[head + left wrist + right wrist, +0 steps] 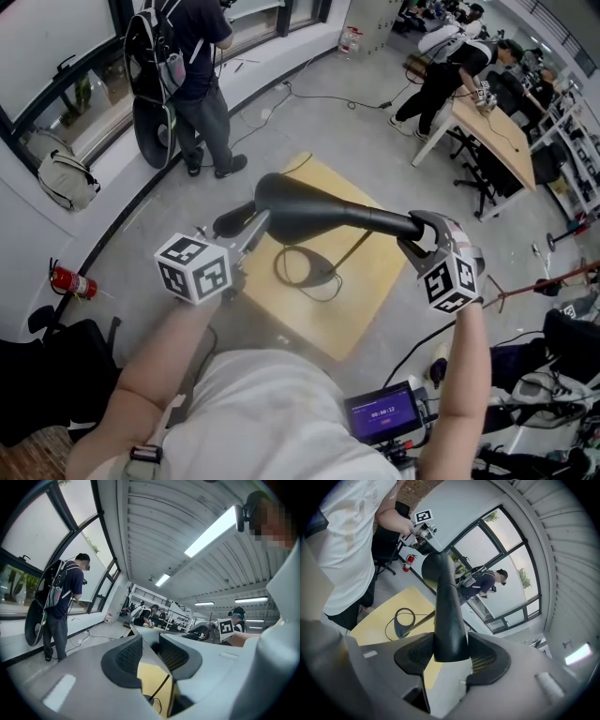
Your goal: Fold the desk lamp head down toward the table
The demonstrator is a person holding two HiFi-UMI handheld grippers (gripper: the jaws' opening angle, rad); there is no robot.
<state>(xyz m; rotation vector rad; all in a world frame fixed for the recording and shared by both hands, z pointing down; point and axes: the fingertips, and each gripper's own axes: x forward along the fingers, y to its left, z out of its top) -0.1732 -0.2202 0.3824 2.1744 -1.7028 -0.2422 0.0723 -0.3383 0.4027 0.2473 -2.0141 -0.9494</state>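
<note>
The black desk lamp head (319, 211) stretches level above the yellow table (375, 300). Its brass stem (349, 253) slants down to the round base (305, 267). My right gripper (414, 236) is shut on the head's narrow end, and in the right gripper view the lamp head (446, 611) fills the gap between the jaws of the right gripper (450, 654). My left gripper (251, 227) sits by the head's wide end. Seen in its own view, the left gripper (150, 651) is open with nothing between its jaws, only the table (152, 679) below.
A black cable (323, 286) loops round the lamp base. A person with a backpack (192, 75) stands by the windows at the back left. A fire extinguisher (70, 281) lies at the left. People work at a desk (497, 131) at the back right. A small purple screen (382, 412) hangs at my waist.
</note>
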